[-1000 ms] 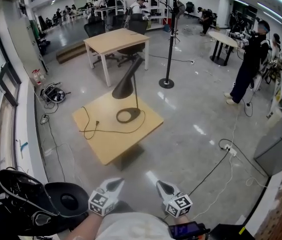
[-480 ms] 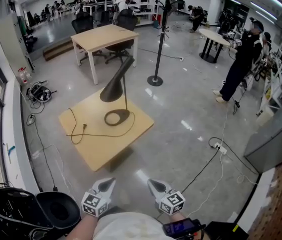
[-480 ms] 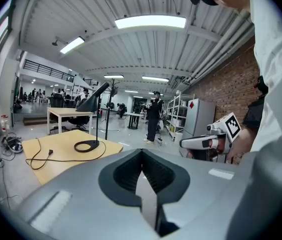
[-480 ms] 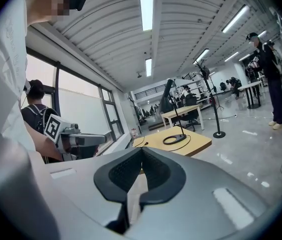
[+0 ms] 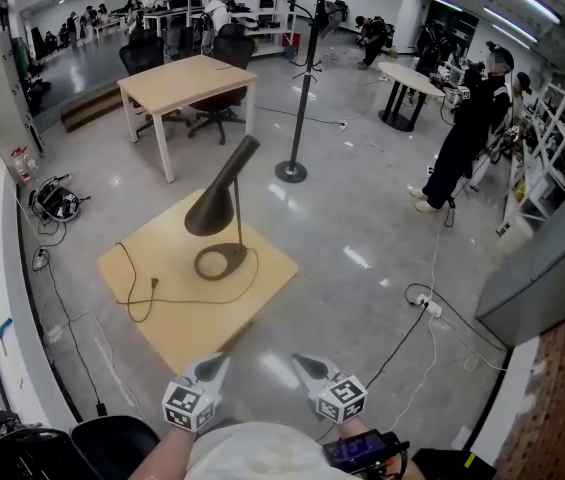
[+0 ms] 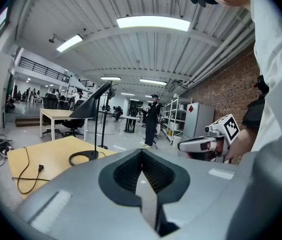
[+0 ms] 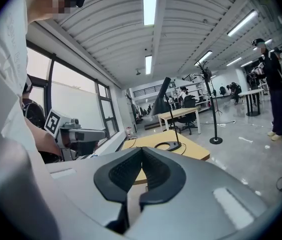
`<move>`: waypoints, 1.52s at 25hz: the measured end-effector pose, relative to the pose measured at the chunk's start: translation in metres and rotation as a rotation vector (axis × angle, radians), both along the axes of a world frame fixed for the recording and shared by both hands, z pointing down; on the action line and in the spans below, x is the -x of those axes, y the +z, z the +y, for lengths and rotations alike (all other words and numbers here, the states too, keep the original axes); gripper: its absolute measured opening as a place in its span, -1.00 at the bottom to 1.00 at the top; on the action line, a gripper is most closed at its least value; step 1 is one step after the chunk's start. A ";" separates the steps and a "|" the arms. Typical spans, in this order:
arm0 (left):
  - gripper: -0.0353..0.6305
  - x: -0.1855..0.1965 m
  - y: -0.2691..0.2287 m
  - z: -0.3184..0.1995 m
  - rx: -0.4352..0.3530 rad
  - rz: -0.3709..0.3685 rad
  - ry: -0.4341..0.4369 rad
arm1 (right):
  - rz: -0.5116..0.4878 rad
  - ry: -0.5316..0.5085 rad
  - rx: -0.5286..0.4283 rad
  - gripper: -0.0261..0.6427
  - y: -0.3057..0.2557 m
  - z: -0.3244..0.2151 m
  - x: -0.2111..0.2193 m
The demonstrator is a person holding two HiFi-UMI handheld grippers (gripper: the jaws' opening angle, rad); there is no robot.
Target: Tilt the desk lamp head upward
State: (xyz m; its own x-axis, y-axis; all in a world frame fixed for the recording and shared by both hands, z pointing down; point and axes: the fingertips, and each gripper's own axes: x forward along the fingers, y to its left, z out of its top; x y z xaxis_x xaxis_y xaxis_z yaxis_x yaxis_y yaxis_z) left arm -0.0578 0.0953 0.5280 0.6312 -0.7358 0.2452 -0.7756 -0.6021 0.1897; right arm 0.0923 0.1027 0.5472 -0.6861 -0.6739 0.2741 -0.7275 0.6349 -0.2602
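Low table [image 5: 167, 323] and desk lamp [image 5: 234, 230] have slid toward 7 o'clock in the head view since the earlier frame, and the dark bag at 8 o'clock has mostly dropped out of shot. Both grippers are parked at 6 o'clock as before. Reads as the person repositioning, not reaching; the tilt isn't started.

Left gripper [image 5: 214, 365]: fingers fully together, nothing between them. Right gripper [image 5: 302, 362]: same, closed and empty. Both are well apart from the lamp, which is at roughly 11 o'clock from them.

The lamp stands on the table on its ring base [image 5: 220, 261] with a thin upright stem. The lamp head [image 5: 217, 193] is a black cone, its wide mouth angled down toward 8 o'clock. Its cord [image 5: 132, 306] loops over the tabletop to a loose plug [image 5: 152, 282].

Around:
- coat stand [image 5: 303, 78] at 12 o'clock
- bigger desk [image 5: 187, 73] at 11 o'clock
- standing person [image 5: 457, 138] at 2 o'clock
- power strip [image 5: 425, 304] on the floor at 3 o'clock

My read: the path to the lamp is clear. The jaws need to open before taking the head, and the base probably needs bracing.
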 end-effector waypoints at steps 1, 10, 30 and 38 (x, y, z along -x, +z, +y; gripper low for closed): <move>-0.89 0.003 -0.001 -0.008 -0.001 0.002 0.002 | 0.003 0.002 -0.004 -0.89 -0.001 -0.009 0.003; -0.89 0.037 -0.005 -0.067 -0.021 0.001 -0.012 | 0.027 -0.003 -0.043 -0.89 -0.017 -0.069 0.028; -0.89 0.050 -0.001 -0.132 0.015 0.017 -0.191 | 0.017 -0.159 -0.013 -0.89 -0.004 -0.172 0.034; -0.89 0.017 -0.017 -0.192 -0.003 0.015 -0.266 | 0.000 -0.266 -0.015 -0.89 0.004 -0.237 0.009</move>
